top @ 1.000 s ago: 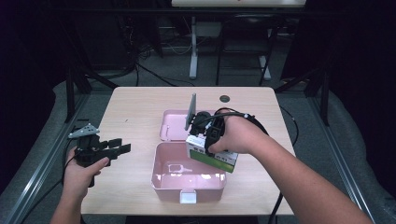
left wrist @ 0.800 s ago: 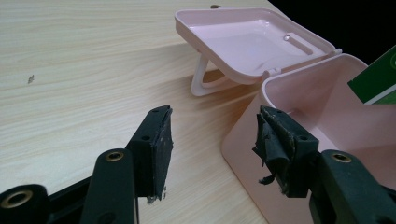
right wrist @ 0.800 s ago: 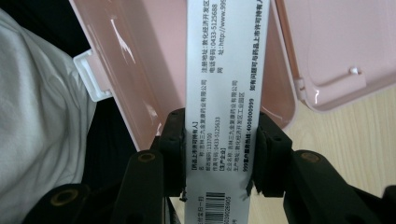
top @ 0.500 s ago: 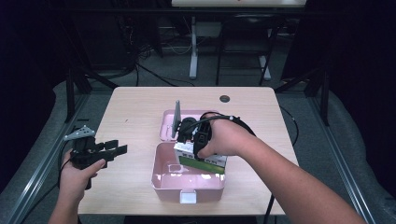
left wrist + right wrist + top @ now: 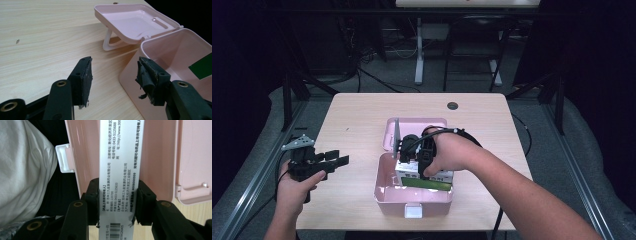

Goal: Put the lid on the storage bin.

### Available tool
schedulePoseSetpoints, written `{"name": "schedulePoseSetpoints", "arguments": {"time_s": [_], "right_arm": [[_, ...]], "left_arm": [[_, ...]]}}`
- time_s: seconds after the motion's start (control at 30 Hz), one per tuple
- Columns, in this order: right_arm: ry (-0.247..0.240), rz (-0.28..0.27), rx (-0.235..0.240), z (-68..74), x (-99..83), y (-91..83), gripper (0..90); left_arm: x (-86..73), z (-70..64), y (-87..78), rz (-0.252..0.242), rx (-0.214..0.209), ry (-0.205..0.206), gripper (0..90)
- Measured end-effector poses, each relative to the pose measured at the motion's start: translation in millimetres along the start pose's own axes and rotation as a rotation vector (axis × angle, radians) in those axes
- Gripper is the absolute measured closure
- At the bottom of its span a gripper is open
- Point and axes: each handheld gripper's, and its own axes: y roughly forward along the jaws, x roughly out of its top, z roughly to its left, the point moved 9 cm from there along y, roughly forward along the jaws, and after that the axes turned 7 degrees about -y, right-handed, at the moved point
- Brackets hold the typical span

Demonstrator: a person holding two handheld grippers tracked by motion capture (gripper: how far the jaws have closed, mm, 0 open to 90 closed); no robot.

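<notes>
Since a second ago, the right gripper has carried the white and green carton leftward and down into the open pink box, where it now sits low against the far wall. Its fingers are clenched on the carton's printed white side. Off to the left, the left gripper hovers over the surface, fingers released and spread, just beside the box. Behind it, the lid lies open.
</notes>
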Motion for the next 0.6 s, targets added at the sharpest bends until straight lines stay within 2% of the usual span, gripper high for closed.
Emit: {"name": "schedulePoseSetpoints", "arguments": {"time_s": [0.2, 0.33, 0.5, 0.6], "right_arm": [[-0.043, 0.009, -0.002, 2.6, -0.6, 4.1, 61.3], [-0.045, -0.008, 0.006, 4.7, 0.8, 7.8, 61.3], [-0.061, 0.018, 0.012, 7.9, -0.9, 16.6, 61.3], [-0.048, 0.005, 0.022, 8.8, -0.6, 22.2, 61.3]], "left_arm": [[0.0, 0.4, -0.3, 0.000, 0.000, -0.001, 45.5], [-0.2, 0.5, 0.6, -0.002, -0.003, -0.003, 45.5], [-0.3, 1.2, 2.0, -0.008, 0.002, -0.005, 45.5], [-0.3, 1.2, 2.4, -0.009, 0.001, -0.005, 45.5]]}}
